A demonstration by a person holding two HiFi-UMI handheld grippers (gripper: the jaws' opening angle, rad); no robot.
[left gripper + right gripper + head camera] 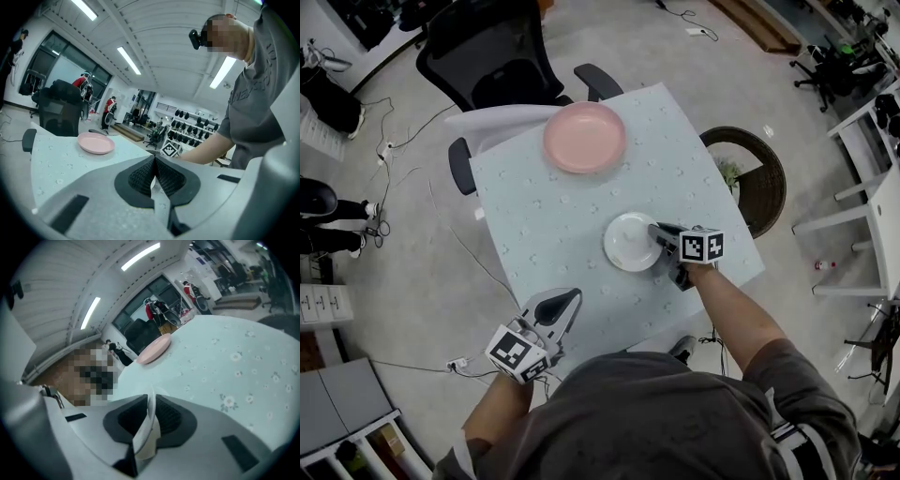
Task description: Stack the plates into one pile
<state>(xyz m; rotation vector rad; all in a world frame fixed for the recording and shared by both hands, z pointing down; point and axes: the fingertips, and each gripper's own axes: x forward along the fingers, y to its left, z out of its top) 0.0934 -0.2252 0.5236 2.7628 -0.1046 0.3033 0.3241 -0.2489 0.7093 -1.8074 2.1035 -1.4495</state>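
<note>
Pink plate (584, 137): smooth, soft satin sheen, looked like plastic; at 12 o'clock on the table.
White plate (630, 242): smooth and glossy, thin rim.
Tablecloth (544, 216): matt pale cloth with a fine flower print.
Left gripper (569, 302): matt grey plastic shell.
Pads (140, 177): black, finely ribbed, rubbery.
Basket (764, 178): dark, rough woven wicker; at 3 o'clock off the table.
Floor (675, 56): smooth, grey, speckled, low sheen.
</note>
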